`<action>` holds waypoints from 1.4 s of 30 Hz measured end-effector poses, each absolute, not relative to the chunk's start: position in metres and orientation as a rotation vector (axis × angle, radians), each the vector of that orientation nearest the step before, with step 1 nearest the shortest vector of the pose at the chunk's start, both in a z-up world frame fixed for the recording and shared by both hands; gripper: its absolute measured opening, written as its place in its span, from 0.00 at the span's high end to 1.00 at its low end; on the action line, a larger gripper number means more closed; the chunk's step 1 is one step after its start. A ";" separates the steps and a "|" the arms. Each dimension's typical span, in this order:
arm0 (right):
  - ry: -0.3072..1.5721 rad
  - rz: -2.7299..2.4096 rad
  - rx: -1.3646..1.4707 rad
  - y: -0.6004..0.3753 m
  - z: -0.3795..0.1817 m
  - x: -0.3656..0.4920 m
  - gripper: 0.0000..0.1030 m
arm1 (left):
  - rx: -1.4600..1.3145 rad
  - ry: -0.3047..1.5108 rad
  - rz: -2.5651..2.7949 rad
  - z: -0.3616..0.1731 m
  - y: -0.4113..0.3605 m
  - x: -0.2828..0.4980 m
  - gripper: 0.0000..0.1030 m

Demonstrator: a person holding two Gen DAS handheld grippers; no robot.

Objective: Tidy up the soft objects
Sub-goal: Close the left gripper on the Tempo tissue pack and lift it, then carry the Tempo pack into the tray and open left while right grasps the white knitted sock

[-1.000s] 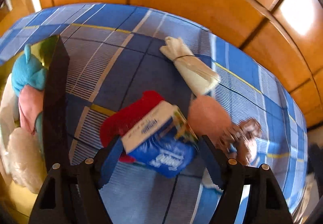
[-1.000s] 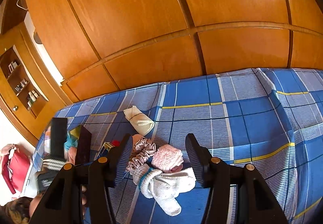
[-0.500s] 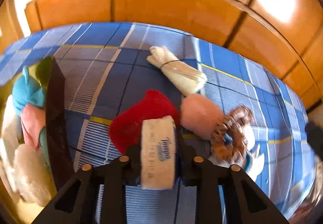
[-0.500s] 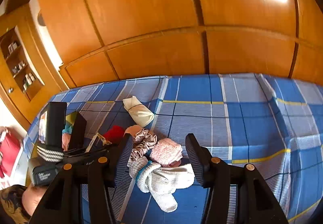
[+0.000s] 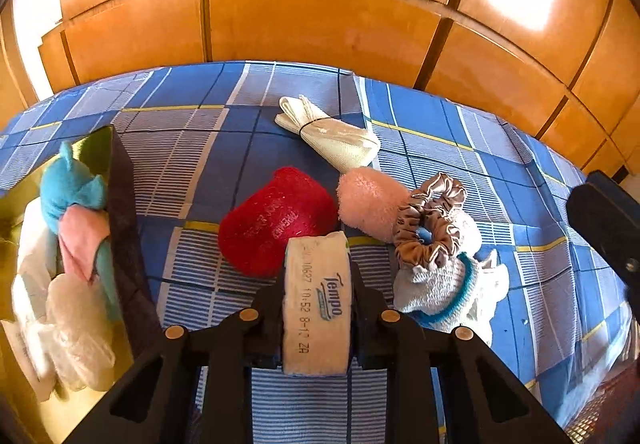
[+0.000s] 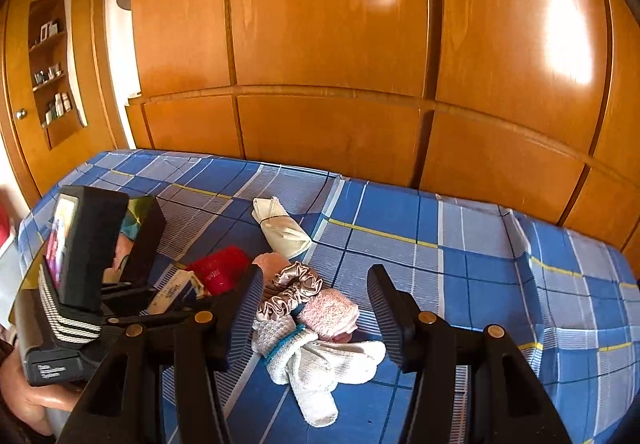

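Note:
My left gripper (image 5: 318, 284) is shut on a Tempo tissue pack (image 5: 317, 300), held above the blue plaid bed. Past it lie a red plush (image 5: 276, 219), a pink puff (image 5: 370, 201), a brown satin scrunchie (image 5: 430, 219) and white knit socks (image 5: 444, 284). A tied cream cloth roll (image 5: 332, 135) lies farther back. A dark box (image 5: 120, 228) at the left holds a blue plush (image 5: 72, 183) and white soft items. My right gripper (image 6: 316, 296) is open above the scrunchie (image 6: 292, 290), pink cloth (image 6: 330, 314) and socks (image 6: 320, 364).
Orange wooden wardrobe doors (image 6: 320, 63) stand right behind the bed. The left gripper and box (image 6: 140, 240) sit at the left in the right wrist view. A wall shelf (image 6: 52, 63) is at the far left. The bed's right part (image 6: 520, 284) is bare plaid.
The left gripper closed on the tissue pack, turned it end-on and raised it. The right gripper stayed open and shifted a little nearer the sock pile.

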State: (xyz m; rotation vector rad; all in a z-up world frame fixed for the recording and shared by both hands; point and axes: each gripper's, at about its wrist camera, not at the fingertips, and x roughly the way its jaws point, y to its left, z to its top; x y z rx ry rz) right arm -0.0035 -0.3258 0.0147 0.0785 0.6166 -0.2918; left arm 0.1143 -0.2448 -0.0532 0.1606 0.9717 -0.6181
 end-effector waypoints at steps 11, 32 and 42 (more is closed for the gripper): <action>0.609 -0.293 0.046 -0.317 0.015 -0.004 0.47 | 0.170 0.922 -0.632 -0.040 -0.230 0.098 0.77; 0.768 -0.218 0.427 -0.377 -0.029 0.008 0.47 | 0.041 0.828 -0.716 0.010 -0.160 0.075 0.76; 0.878 -0.176 0.217 -0.337 -0.053 0.030 0.42 | -0.018 0.810 -0.648 0.015 -0.092 0.081 0.76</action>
